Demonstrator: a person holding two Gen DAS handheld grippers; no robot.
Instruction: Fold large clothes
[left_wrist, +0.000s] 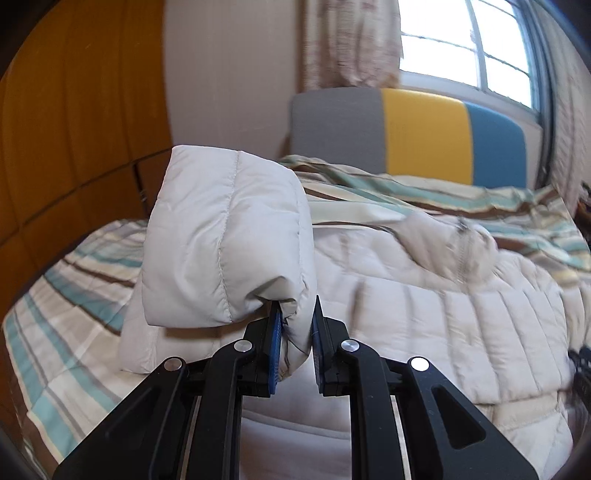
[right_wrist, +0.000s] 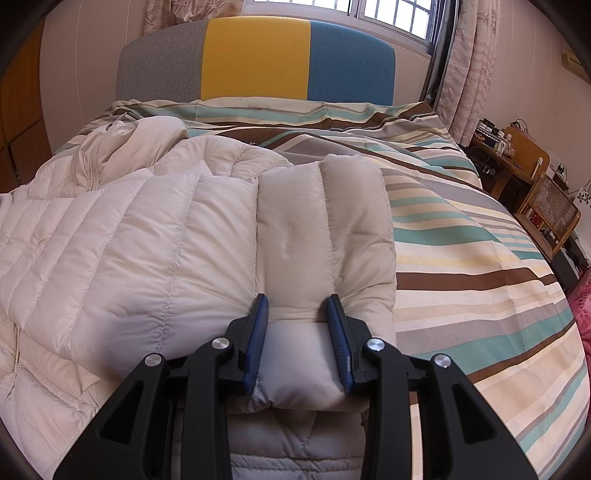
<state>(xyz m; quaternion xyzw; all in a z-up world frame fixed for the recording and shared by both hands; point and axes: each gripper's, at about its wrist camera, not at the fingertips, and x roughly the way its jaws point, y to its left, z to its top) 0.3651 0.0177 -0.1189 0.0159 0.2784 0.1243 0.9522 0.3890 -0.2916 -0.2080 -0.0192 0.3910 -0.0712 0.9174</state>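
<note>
Left gripper pinches a raised sleeve of the jacket; right gripper clamps the other sleeve, folded near the bed's middle.

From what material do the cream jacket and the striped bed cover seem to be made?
Jacket: likely thin synthetic shell with puffy filling; stitched channels bulge and the surface has a slight sheen. Bed cover: apparently woven cotton-like cloth, matte, flat, with printed or woven stripes and soft creases.
</note>
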